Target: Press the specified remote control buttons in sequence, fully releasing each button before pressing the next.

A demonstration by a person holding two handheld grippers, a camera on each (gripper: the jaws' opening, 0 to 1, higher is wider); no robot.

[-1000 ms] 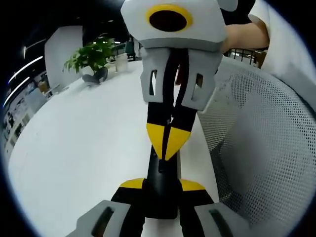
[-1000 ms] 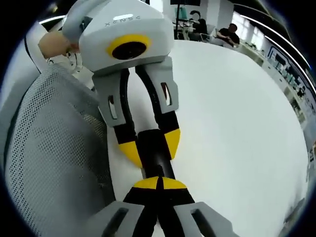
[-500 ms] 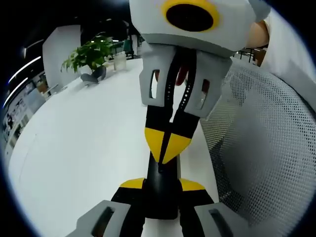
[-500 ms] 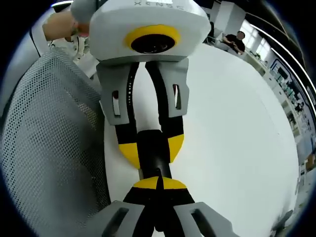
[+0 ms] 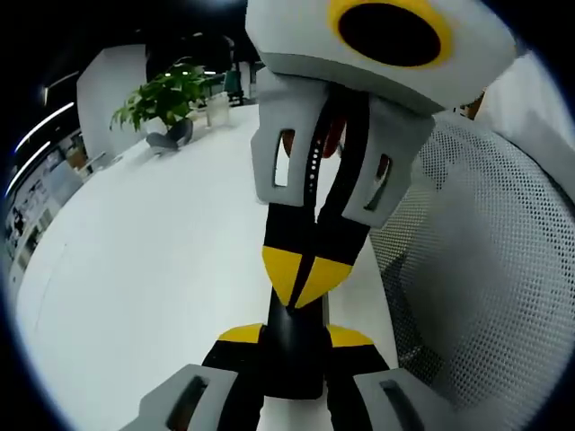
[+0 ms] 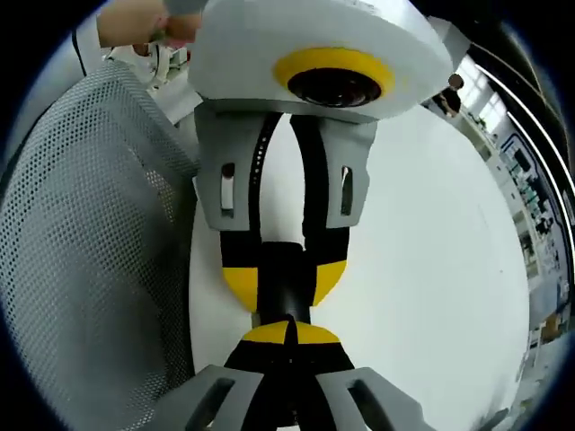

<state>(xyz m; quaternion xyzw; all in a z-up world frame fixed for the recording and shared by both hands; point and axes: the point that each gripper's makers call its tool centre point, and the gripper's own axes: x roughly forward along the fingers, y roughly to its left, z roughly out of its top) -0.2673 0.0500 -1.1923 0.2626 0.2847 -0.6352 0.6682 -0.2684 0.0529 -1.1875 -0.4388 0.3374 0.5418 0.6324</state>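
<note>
At the bottom centre of the left gripper view, the left gripper clamps its jaws on a black remote control that runs up the frame's middle. The right gripper reaches down from the top, its jaws closed together with yellow tips touching the remote. In the right gripper view, the remote sits between the left gripper's yellow tips at centre frame.

We see bright, even indoor light, washing the white table nearly featureless. Ceiling strip lights glow beyond the left gripper. Fisheye bending curves every edge, and the nearest housings look soft.
</note>
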